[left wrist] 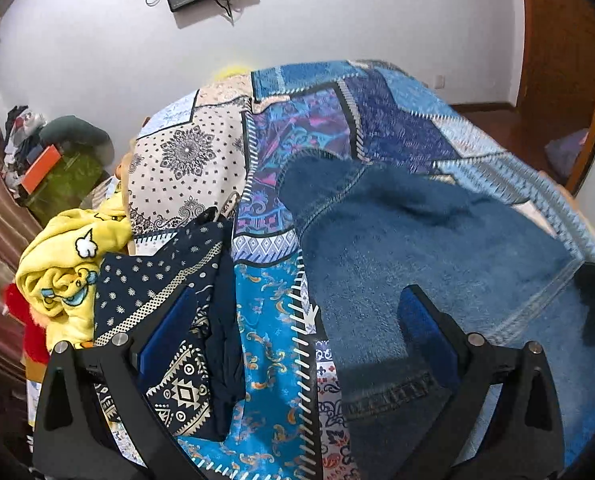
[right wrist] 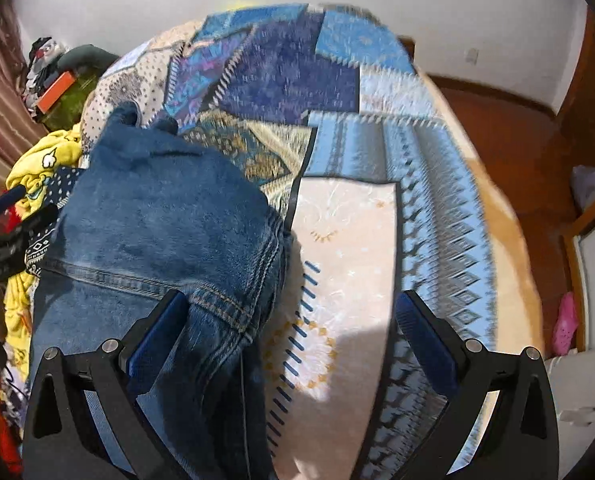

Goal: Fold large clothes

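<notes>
A blue denim garment with a fleecy inside [left wrist: 437, 248] lies on the patchwork bedspread [left wrist: 297, 132]. My left gripper [left wrist: 297, 312] is open, its jaws wide apart, hovering over the garment's left edge with nothing between the pads. In the right wrist view the same denim garment [right wrist: 165, 216] lies folded over at the left, its stitched seam near my left finger [right wrist: 157, 332]. My right gripper [right wrist: 293, 320] is open and empty above the garment's right edge and the bedspread [right wrist: 349, 240]. The left gripper's body [right wrist: 5, 236] shows at the left edge.
A pile of other clothes lies at the bed's left: a yellow cartoon-print fleece [left wrist: 65, 264], a dark patterned cloth [left wrist: 165, 280] and something red [left wrist: 25, 320]. A green box with clutter [left wrist: 61, 176] stands by the curtain. The wooden floor [right wrist: 529, 152] and a pink shoe [right wrist: 565, 320] lie right.
</notes>
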Action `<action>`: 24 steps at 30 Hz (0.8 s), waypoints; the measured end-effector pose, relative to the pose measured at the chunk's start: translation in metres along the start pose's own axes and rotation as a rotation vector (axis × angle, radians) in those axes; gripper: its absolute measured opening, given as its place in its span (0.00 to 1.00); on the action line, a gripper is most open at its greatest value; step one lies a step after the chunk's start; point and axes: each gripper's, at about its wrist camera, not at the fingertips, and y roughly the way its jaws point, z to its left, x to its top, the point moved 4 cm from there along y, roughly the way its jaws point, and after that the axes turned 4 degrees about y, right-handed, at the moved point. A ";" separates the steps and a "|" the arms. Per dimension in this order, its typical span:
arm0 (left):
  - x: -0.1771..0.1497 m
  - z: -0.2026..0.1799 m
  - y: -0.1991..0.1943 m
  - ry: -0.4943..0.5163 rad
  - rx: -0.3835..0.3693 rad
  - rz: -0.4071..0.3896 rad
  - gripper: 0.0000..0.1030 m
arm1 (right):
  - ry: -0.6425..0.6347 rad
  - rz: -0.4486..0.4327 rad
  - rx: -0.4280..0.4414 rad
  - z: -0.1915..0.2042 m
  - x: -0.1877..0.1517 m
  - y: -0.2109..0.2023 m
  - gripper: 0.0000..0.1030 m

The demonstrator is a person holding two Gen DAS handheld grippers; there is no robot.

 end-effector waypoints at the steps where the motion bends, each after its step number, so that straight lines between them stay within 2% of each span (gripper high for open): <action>1: 0.000 0.002 -0.005 -0.007 -0.016 -0.004 0.99 | -0.020 -0.024 -0.002 0.003 0.000 -0.009 1.00; 4: -0.006 0.005 -0.020 -0.027 -0.087 -0.005 0.99 | -0.054 -0.057 0.032 0.011 -0.003 -0.026 1.00; 6: -0.014 0.004 -0.024 -0.054 -0.149 0.015 0.99 | -0.059 -0.046 0.071 0.014 -0.008 -0.027 1.00; 9: -0.031 0.004 -0.022 -0.118 -0.254 0.076 0.99 | -0.039 0.013 0.141 0.015 -0.021 -0.017 1.00; 10: -0.040 0.004 -0.018 -0.157 -0.307 0.110 0.99 | -0.027 0.041 0.162 0.014 -0.026 -0.011 1.00; 14: -0.067 -0.003 0.001 -0.246 -0.440 0.226 0.99 | 0.032 0.149 0.248 0.008 -0.043 0.017 1.00; 16: -0.075 -0.008 0.010 -0.268 -0.478 0.265 0.99 | 0.054 0.191 0.278 0.007 -0.048 0.029 1.00; 19: -0.079 -0.015 0.023 -0.331 -0.570 0.301 0.99 | 0.112 0.245 0.371 0.002 -0.045 0.043 1.00; 24: -0.074 -0.022 0.045 -0.400 -0.692 0.330 0.99 | 0.142 0.292 0.472 0.008 -0.034 0.061 1.00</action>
